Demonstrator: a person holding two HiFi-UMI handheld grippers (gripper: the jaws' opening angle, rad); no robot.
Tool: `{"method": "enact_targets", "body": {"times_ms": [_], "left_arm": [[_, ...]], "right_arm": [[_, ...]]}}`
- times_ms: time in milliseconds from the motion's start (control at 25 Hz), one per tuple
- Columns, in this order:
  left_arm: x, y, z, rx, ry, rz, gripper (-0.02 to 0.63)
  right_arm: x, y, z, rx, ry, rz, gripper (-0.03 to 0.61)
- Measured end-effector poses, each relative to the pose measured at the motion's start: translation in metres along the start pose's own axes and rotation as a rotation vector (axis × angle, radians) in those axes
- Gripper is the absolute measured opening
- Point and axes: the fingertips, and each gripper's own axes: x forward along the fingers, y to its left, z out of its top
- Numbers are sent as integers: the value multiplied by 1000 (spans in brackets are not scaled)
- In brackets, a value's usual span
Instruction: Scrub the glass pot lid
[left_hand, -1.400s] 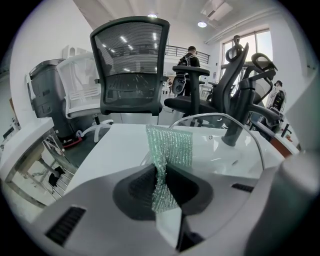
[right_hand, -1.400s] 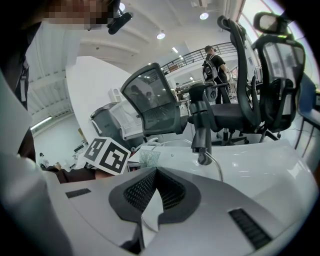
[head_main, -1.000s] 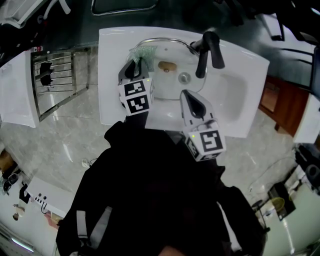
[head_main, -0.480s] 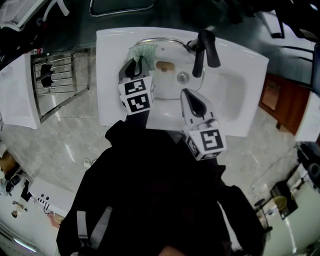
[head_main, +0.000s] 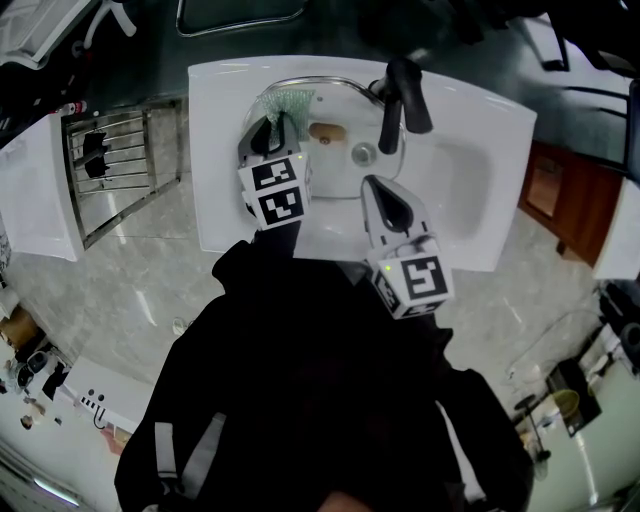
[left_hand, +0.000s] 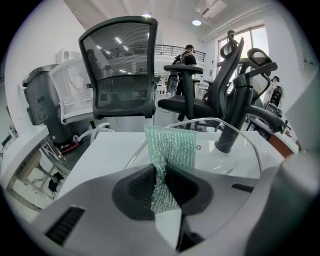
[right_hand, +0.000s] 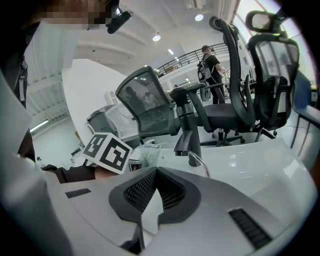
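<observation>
The glass pot lid (head_main: 322, 82) lies in the white basin (head_main: 450, 190), with its metal rim and a wooden knob (head_main: 330, 131) showing. My left gripper (head_main: 268, 130) hovers over the lid's left part, shut on a green mesh scrub cloth (head_main: 286, 102). In the left gripper view the scrub cloth (left_hand: 169, 150) is pinched between the jaws of the left gripper (left_hand: 165, 172), and the lid rim (left_hand: 220, 120) curves behind it. My right gripper (head_main: 378, 190) is at the basin's near edge, shut with nothing held. In its own view the right gripper (right_hand: 157, 172) faces the black faucet (right_hand: 187, 130).
The black faucet (head_main: 402, 95) rises at the basin's back right, over the lid's right side. A chrome drain (head_main: 364, 154) lies beside the knob. A metal rack (head_main: 115, 165) stands left of the basin. Office chairs (left_hand: 125, 75) and people stand behind.
Both grippers stay almost where they were; the left one still holds the cloth over the lid. Only the head view has shifted slightly.
</observation>
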Motion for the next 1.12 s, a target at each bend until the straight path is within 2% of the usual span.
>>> {"method": "enact_targets", "body": {"times_ms": [1120], "left_arm": [[2, -30, 8, 30, 2, 2, 55]], "right_arm": [[-13, -20, 3, 12, -17, -18, 3]]}}
